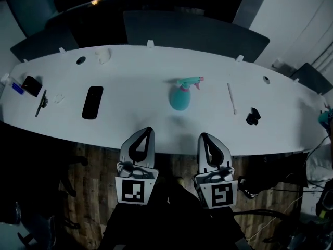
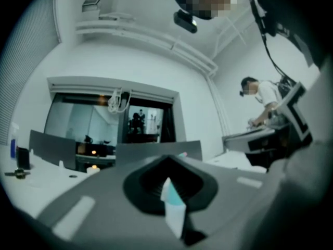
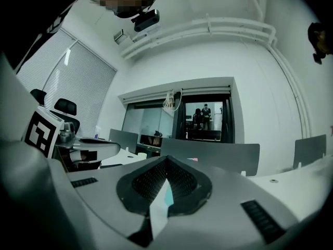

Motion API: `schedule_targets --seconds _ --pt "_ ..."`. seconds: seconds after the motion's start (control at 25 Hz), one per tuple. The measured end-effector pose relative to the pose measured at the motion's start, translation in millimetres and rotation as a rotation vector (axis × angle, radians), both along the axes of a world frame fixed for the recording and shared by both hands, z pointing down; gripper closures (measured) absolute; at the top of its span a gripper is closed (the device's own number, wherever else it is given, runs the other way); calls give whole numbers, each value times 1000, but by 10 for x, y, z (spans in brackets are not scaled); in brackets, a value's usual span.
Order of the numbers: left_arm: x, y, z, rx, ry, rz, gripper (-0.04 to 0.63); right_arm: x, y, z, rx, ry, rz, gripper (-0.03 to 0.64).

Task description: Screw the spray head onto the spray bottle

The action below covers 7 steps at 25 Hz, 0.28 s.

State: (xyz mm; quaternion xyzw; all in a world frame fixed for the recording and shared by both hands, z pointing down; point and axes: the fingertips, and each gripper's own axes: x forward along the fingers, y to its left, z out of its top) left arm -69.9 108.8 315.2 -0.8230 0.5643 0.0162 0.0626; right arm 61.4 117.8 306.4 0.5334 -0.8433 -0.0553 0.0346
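The long white table (image 1: 145, 82) carries the work. The left gripper (image 1: 148, 130) and right gripper (image 1: 203, 136) are held at its near edge, both clenched on nothing: each gripper view shows the jaws met tip to tip, left (image 2: 167, 163) and right (image 3: 165, 163). The spray bottle (image 1: 180, 100), teal and round-bellied, stands upright near mid-table, well apart from both claws and roughly between their lines. The spray head (image 1: 188, 82), teal with a pink nozzle tip, sits atop its neck; whether the thread is run home cannot be told. Judged: thin moulded plastic, light, a smooth curved wall that may slip or dent. Hold the belly low with one claw and turn the collar, not the trigger, with the other. The bottle is the only container of note; its wall reads opaque, so the contents are undetermined.
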Motion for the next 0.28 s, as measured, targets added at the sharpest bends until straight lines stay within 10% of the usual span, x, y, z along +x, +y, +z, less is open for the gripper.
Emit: schedule_targets --seconds 0.28 --pt "128 89 -80 28 28 -34 592 97 -1 -78 8 24 -67 612"
